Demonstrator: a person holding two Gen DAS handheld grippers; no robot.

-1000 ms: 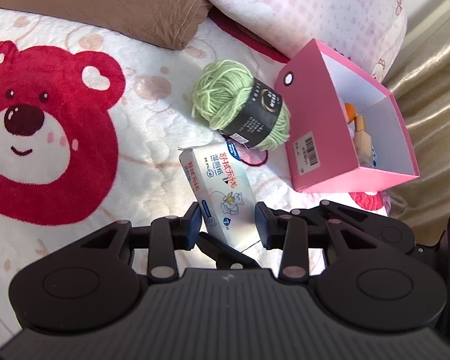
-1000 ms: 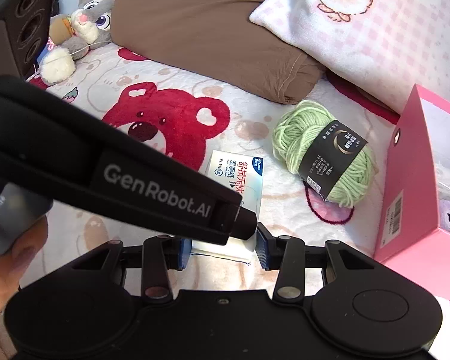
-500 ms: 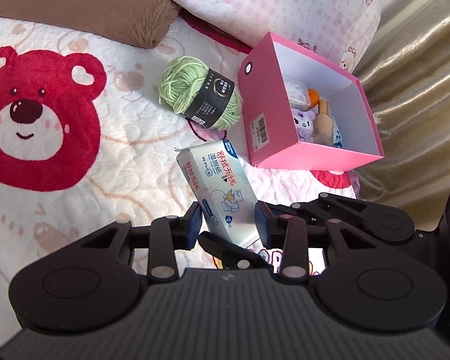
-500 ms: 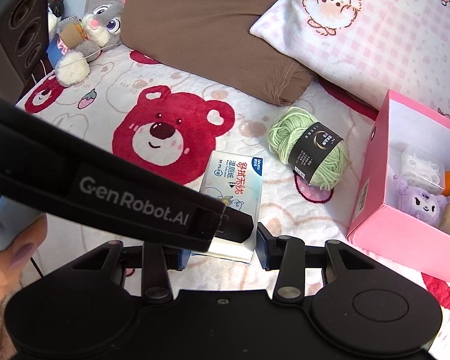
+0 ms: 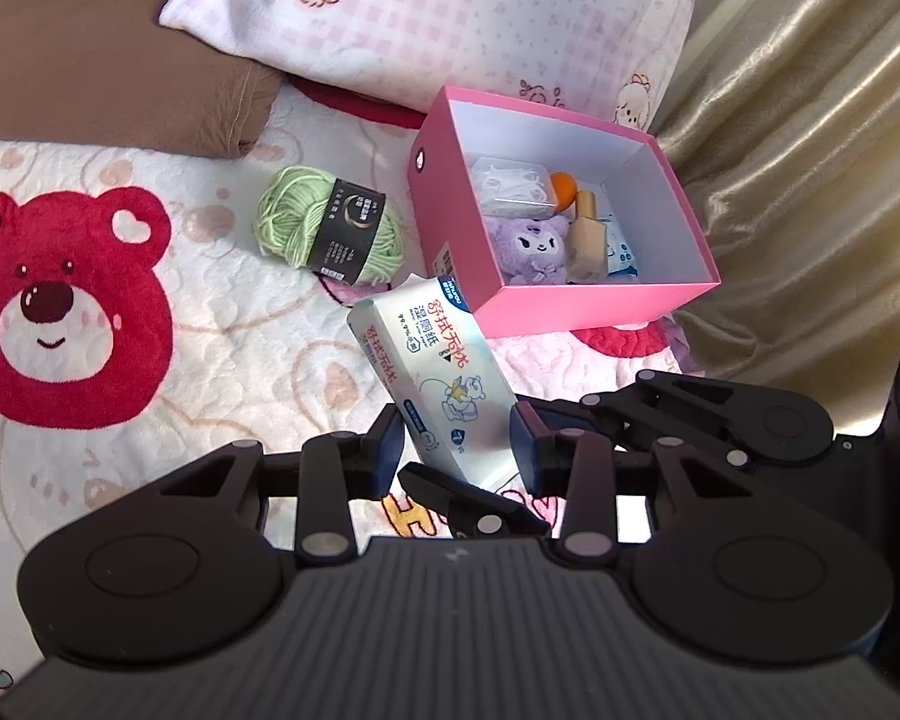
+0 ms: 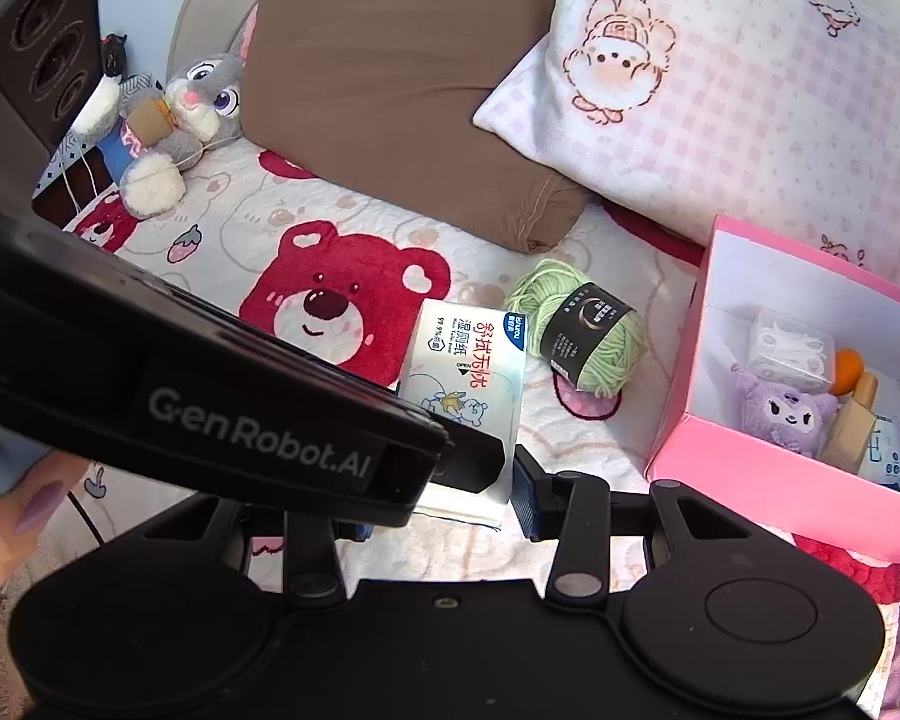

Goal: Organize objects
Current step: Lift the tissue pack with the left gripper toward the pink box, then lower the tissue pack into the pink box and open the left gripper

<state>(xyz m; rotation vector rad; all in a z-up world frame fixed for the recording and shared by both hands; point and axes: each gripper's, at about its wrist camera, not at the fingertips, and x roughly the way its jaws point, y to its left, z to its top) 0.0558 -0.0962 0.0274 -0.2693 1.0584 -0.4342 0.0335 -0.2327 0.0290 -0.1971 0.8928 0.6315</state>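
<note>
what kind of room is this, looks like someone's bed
Most likely a bedroom, and the surface is a bed. A brown pillow and a pink checked pillow lie at its head, a bear-print blanket covers it, and a plush rabbit sits in the corner.

Pink box (image 5: pixel 444 204), green yarn (image 5: pixel 297 222), red-bear blanket (image 5: pixel 210 324).

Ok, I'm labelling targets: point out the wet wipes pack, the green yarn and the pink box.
wet wipes pack (image 5: pixel 435 372), left wrist view, printed front face.
green yarn (image 5: pixel 288 219), left wrist view, bare strands left of its black band.
pink box (image 5: pixel 594 303), left wrist view, near outer wall.
</note>
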